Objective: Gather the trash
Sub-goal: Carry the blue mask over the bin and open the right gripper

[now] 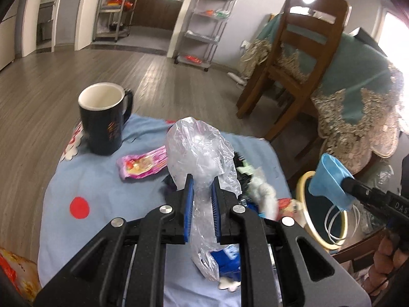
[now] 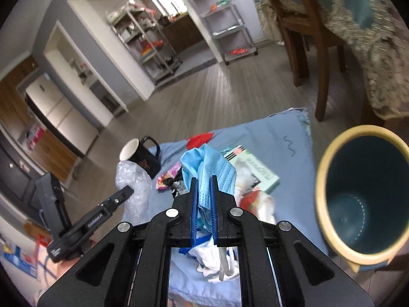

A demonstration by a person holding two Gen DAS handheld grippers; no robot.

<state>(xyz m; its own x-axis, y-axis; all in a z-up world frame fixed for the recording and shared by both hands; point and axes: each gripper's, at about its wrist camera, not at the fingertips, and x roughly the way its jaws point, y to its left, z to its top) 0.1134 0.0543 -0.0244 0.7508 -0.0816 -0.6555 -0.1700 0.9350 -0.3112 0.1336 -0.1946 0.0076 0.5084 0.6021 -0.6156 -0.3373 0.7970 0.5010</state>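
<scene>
My left gripper is shut on a crumpled clear plastic bag, lifted above a light blue cloth strewn with trash. On that cloth lie a pink wrapper and white tissue. My right gripper is shut on a blue face mask, whose white ear loops hang below the jaws. The mask hangs over the near rim of a teal bin with a cream rim. In the right wrist view the bin stands open to the right, and the left gripper shows at the left.
A black mug stands upright at the cloth's far left. A pale green booklet and a red-and-white wrapper lie near the bin. A wooden chair and a table under a teal lace cloth stand behind; shelf carts line the wall.
</scene>
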